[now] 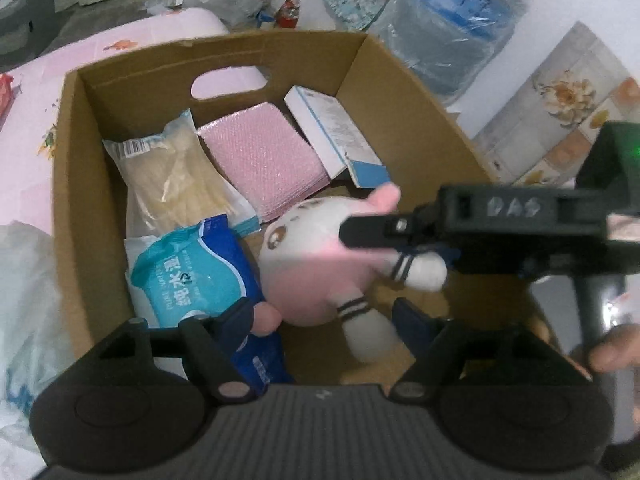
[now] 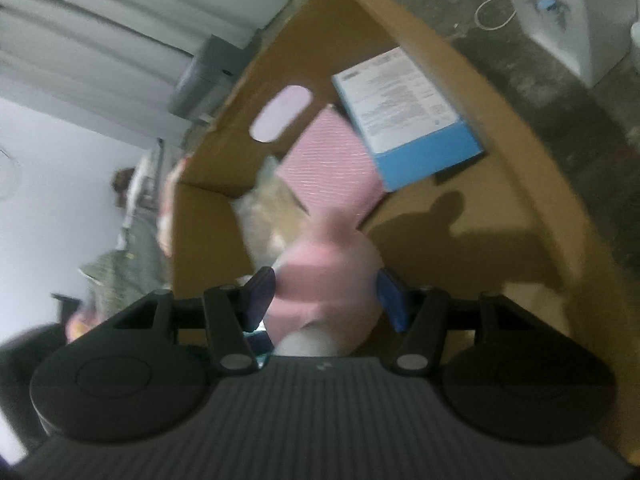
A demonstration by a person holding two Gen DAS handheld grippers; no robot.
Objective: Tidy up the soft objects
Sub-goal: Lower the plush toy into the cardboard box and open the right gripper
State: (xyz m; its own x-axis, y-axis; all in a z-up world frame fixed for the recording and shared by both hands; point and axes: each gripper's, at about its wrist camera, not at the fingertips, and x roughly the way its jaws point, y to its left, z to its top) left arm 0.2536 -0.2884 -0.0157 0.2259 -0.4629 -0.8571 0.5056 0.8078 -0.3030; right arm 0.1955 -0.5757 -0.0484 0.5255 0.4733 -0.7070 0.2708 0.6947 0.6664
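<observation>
Plush toy (image 1: 320, 256) lies in cardboard box (image 1: 420, 112), near front wall, beside wipes pack (image 1: 188, 276). Right claw (image 2: 326, 300) brackets its pink body, pads not clearly pressing; left claw (image 1: 324, 320) open, empty. Judged light, squashy: grip mid-body.

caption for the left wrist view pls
Open left gripper over a cardboard box, plush toy below.

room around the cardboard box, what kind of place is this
Probably a lived-in home room, maybe a bedroom: the cardboard box sits on a pink floral bedsheet, with a large water jug and curtains nearby.
</observation>
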